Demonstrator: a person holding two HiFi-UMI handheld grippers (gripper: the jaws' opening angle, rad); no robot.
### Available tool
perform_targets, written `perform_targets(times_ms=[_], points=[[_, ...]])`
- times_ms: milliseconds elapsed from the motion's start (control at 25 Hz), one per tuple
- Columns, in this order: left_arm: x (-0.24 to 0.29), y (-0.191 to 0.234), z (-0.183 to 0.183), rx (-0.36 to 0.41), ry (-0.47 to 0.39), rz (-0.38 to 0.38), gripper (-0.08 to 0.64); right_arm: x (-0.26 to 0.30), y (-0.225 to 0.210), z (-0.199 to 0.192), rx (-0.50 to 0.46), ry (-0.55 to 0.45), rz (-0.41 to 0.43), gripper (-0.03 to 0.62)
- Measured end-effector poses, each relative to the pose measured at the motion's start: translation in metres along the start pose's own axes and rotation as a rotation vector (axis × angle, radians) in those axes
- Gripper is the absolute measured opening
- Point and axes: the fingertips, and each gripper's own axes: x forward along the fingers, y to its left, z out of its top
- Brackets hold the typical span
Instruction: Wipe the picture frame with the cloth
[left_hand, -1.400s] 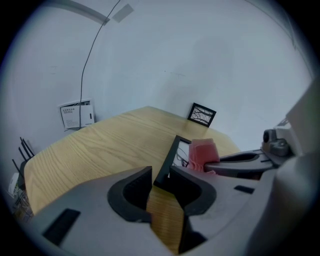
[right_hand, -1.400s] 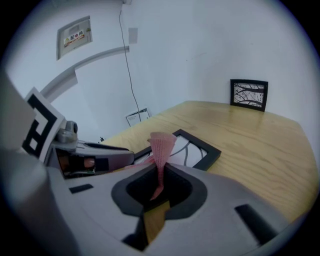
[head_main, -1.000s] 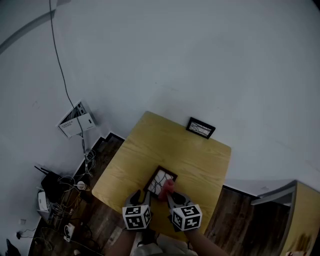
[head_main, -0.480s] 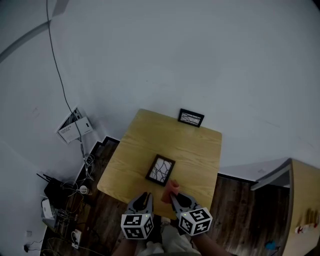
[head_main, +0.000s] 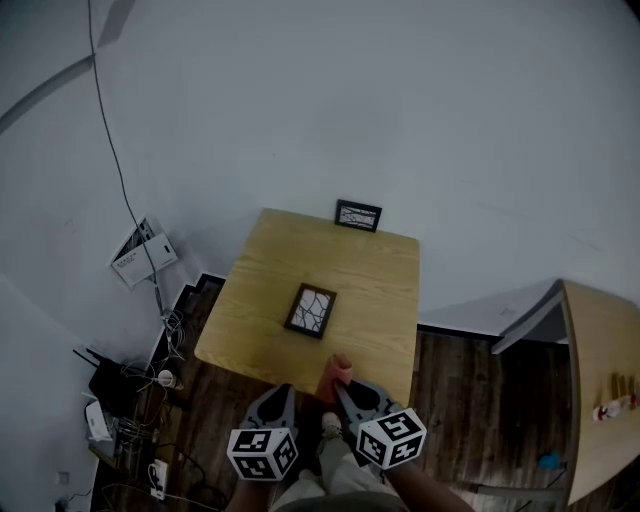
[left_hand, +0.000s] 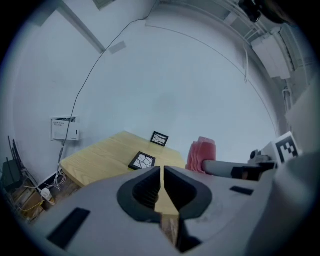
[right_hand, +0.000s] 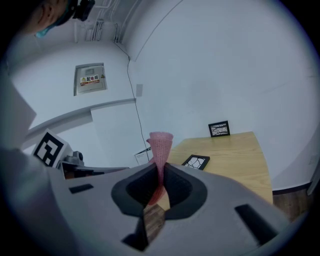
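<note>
Picture frame (head_main: 310, 310) flat on table (head_main: 258, 300), left gripper (left_hand: 162, 172) jaws closing empty, right gripper (right_hand: 161, 175) jaws pinching pink cloth (right_hand: 161, 142).

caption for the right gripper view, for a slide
Right gripper shut on the cloth, facing a table with a flat frame and a standing frame at its far edge.

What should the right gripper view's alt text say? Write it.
The right gripper pinches a pink cloth that stands up between its jaws. Beyond lies a wooden table with a flat picture frame and an upright frame by the white wall.
</note>
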Motion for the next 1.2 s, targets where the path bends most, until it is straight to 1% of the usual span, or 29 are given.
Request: perform_targets(times_ms=[280, 440, 600, 720, 880, 1040, 1200], points=[[-0.051, -0.011, -0.014, -0.005, -0.02, -0.02, 0.017, -0.045, 0.032, -0.011, -0.034, -0.025, 0.001, 0.018], [-0.075, -0.018, -0.02, 0.008, -0.031, -0.02, 0.017, -0.066, 0.044, -0.017, -0.046, -0.038, 0.005, 0.018], [-0.092, -0.023, -0.024, 0.023, -0.038, -0.043, 0.017, -0.081, 0.053, -0.018, -0.057, -0.05, 0.006, 0.018], [-0.101, -0.025, -0.028, 0.016, -0.041, -0.046, 0.017, -0.088, 0.058, -0.021, -0.07, -0.043, 0.005, 0.018], [-0.106, -0.032, -0.033, 0.027, -0.038, -0.058, 0.017, -0.096, 0.06, -0.025, -0.131, -0.014, -0.009, 0.017], [-0.109, -0.036, -0.034, 0.027, -0.04, -0.064, 0.017, -0.101, 0.065, -0.025, -0.121, -0.02, 0.014, 0.017], [-0.107, -0.039, -0.034, 0.025, -0.039, -0.065, 0.017, -0.101, 0.063, -0.026, -0.138, -0.005, 0.01, 0.017]])
